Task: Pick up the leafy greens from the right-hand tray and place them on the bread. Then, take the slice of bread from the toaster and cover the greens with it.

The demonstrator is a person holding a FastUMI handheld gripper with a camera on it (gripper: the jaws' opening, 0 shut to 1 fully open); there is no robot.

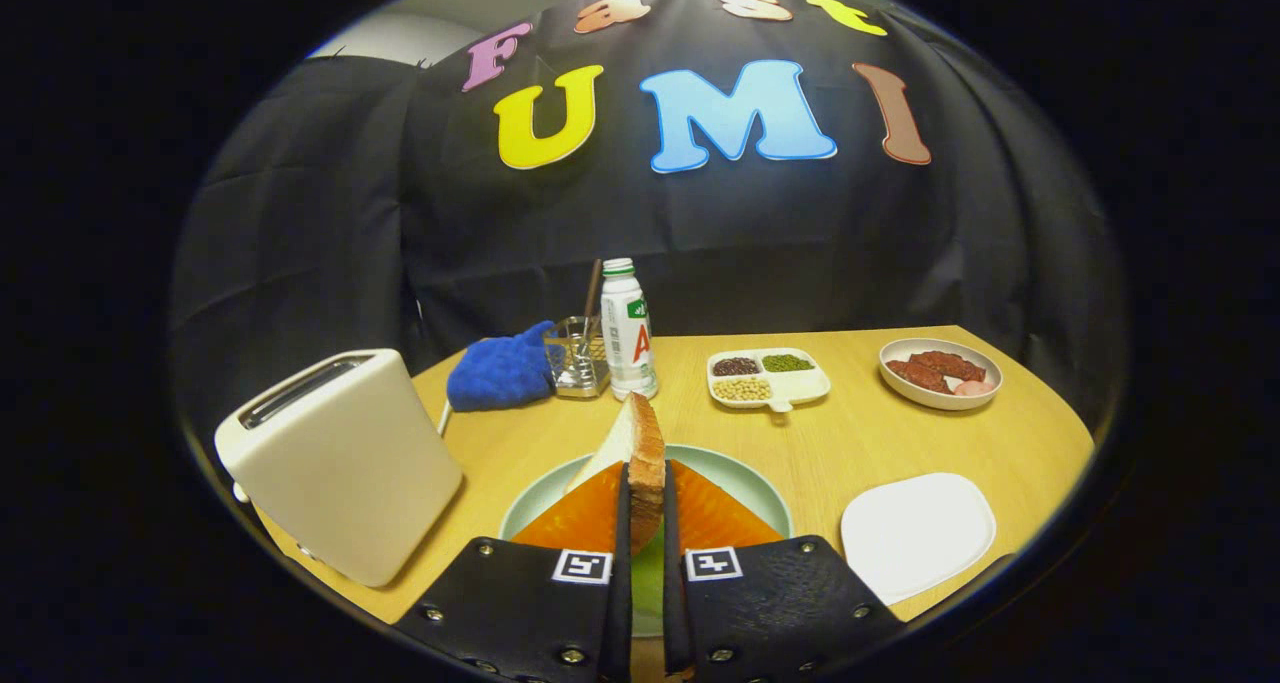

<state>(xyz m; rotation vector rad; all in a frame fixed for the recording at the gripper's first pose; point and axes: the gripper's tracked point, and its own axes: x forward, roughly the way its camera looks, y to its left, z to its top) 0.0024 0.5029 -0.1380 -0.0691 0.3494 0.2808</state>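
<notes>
Right now the gripper pinches a slice of bread edge-on, both fingers pressed against its faces, holding it upright over a pale green plate. On that plate an orange slice lies flat, with a bit of leafy greens showing between the fingers. A cream toaster stands on the tabletop to the left, beside the plate. An empty white tray sits to the right. Beyond are a blue mitt, a bottle, a divided dish of beans and a bowl of meat
</notes>
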